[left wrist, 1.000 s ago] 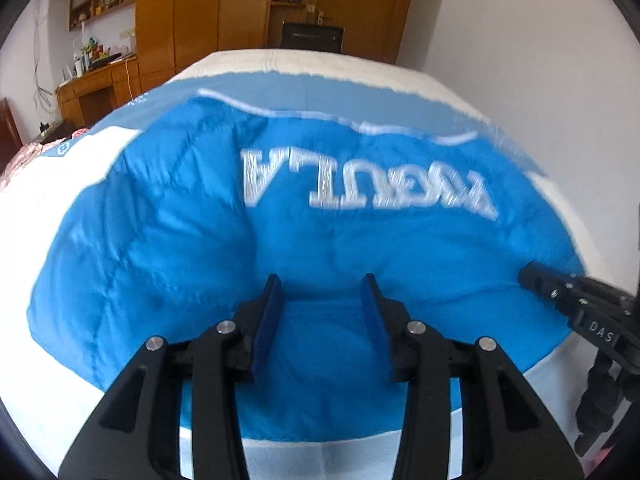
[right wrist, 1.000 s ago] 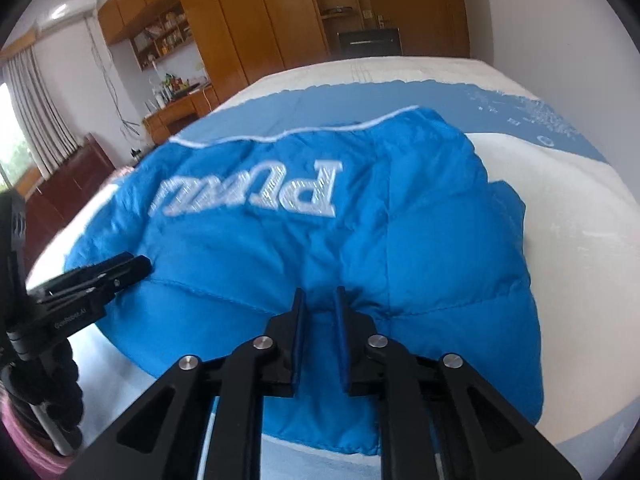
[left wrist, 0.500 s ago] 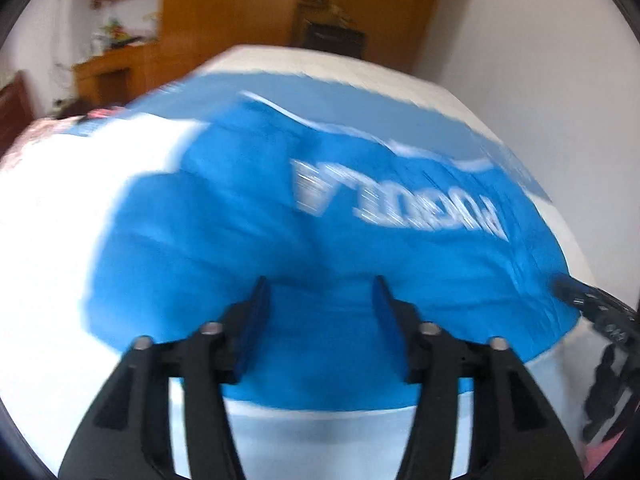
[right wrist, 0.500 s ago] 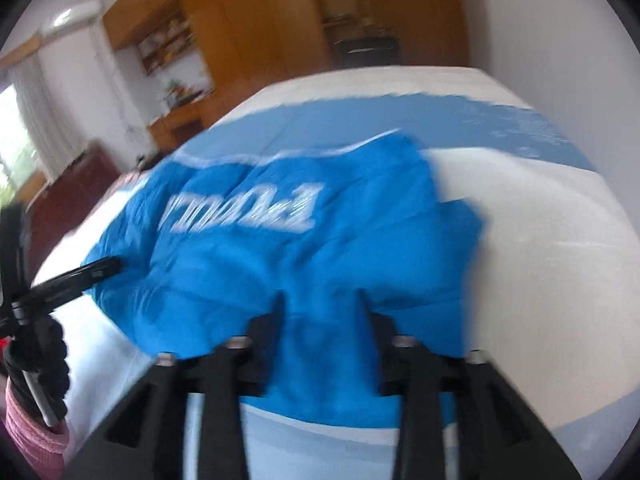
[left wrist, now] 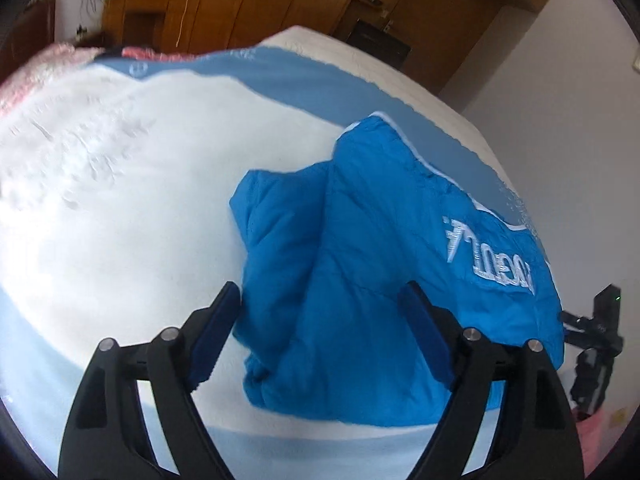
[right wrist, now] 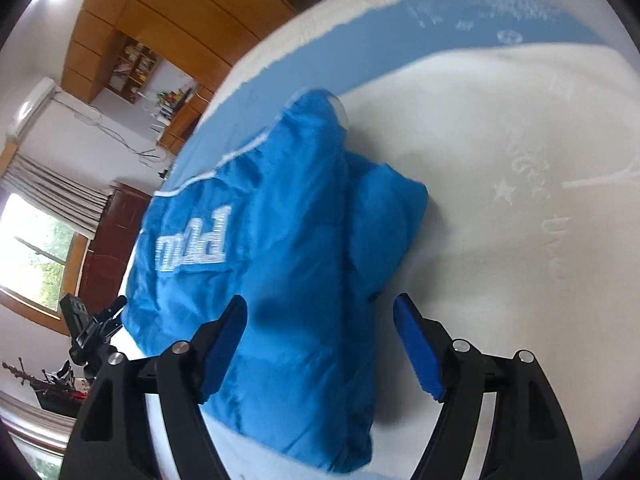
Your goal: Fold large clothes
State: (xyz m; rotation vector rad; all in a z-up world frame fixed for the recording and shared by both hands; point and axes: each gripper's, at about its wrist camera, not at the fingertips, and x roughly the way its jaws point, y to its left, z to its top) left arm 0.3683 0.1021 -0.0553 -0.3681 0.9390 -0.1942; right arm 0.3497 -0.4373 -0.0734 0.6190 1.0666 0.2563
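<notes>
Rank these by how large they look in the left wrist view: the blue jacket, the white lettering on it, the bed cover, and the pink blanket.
1. bed cover
2. blue jacket
3. pink blanket and white lettering look alike in size; the blanket lies farther off and is cut by the frame edge, so no ranking.

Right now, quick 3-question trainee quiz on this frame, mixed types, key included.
1. True or false: the left gripper is shut on the jacket.
2. The jacket lies on: A) floor B) bed C) chair
3. Fill in: the right gripper fingers are ____.

Key: 1 false, its fingers stand wide apart and hold nothing. 2 B, the bed. 3 open.
</notes>
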